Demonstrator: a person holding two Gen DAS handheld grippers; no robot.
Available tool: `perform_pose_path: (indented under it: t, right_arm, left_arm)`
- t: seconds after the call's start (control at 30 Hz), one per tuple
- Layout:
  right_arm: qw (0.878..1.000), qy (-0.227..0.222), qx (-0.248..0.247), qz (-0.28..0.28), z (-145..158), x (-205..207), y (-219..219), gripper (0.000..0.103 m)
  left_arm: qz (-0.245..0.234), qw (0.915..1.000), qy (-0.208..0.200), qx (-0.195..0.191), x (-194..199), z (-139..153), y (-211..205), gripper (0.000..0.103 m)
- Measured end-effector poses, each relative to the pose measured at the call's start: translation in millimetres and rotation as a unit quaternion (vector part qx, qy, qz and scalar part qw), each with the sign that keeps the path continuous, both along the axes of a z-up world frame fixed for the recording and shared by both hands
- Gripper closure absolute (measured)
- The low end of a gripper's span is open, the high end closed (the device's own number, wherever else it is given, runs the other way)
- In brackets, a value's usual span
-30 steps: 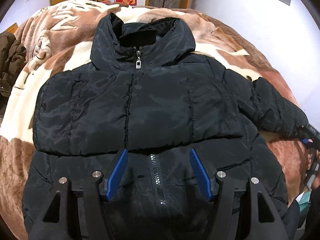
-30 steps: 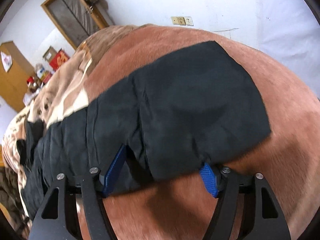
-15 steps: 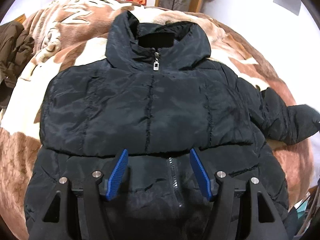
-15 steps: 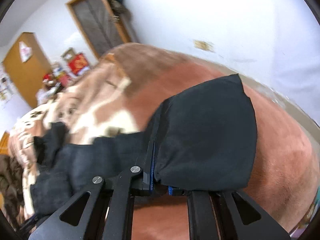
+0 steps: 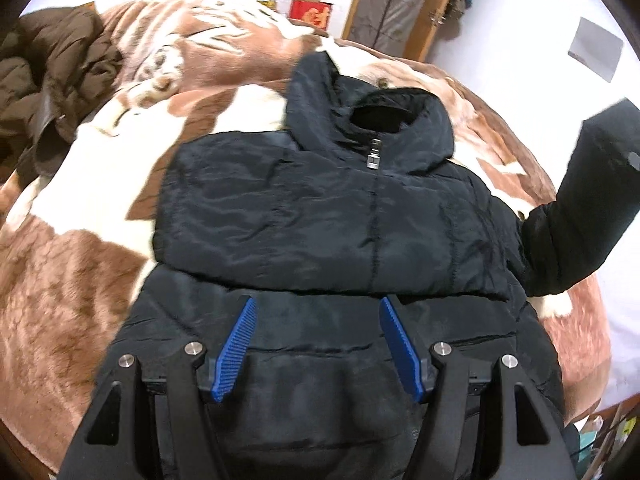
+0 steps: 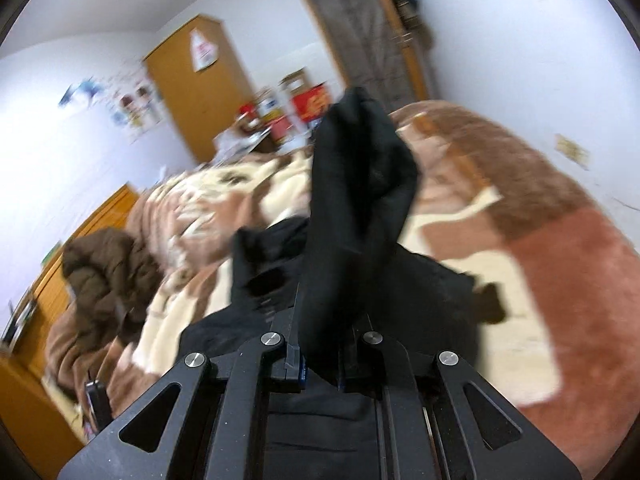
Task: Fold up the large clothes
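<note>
Jackets are numbering two: one black jacket (image 5: pixel 340 216), one brown jacket (image 5: pixel 44 80). Your right gripper (image 6: pixel 320 356) is clamping the black sleeve (image 6: pixel 356 216), hiding its pads. Your left gripper (image 5: pixel 320 344) is hanging open, empty.

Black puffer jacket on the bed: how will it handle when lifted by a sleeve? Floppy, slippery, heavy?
Probably floppy: the sleeve clamped in the right gripper droops and creases. The shiny, wrinkled shell of the black jacket suggests it may slide on the pads. Quilted padding looks bulky but likely light; the body will probably drag behind across the blanket.
</note>
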State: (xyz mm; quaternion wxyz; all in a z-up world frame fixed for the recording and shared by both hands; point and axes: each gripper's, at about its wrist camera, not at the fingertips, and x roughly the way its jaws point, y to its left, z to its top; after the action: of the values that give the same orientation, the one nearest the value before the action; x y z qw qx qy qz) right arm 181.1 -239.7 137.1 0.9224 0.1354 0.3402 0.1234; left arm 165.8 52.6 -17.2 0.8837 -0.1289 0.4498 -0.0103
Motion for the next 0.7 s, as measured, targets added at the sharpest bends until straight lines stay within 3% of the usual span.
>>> perform_pose_path:
  t: [0.23, 0.43, 0.53, 0.67, 0.7]
  right_arm:
    - [0.992, 0.089, -0.041, 0.077, -85.7, 40.2, 99.7, 0.093]
    - [0.979, 0.169, -0.055, 0.104, -165.5, 65.5, 140.3, 0.087]
    - [0.974, 0.184, -0.053, 0.12, -183.4, 71.5, 148.5, 0.073]
    - [0.974, 0.165, -0.023, 0.15, -165.2, 58.6, 151.7, 0.043]
    - [0.974, 0.157, -0.013, 0.161, -156.4, 52.8, 150.5, 0.04]
  left_arm:
    - [0.037, 0.9993, 0.009, -0.007, -15.6, -12.9, 39.7, 0.037]
    - [0.061, 0.9979, 0.017, -0.016, -24.4, -25.8, 67.2, 0.037]
    - [0.067, 0.9974, 0.019, -0.02, -25.6, -27.8, 74.6, 0.037]
    - [0.064, 0.9975, 0.014, -0.025, -21.4, -22.8, 74.1, 0.037]
    - [0.062, 0.9976, 0.011, -0.027, -18.8, -20.0, 72.3, 0.037]
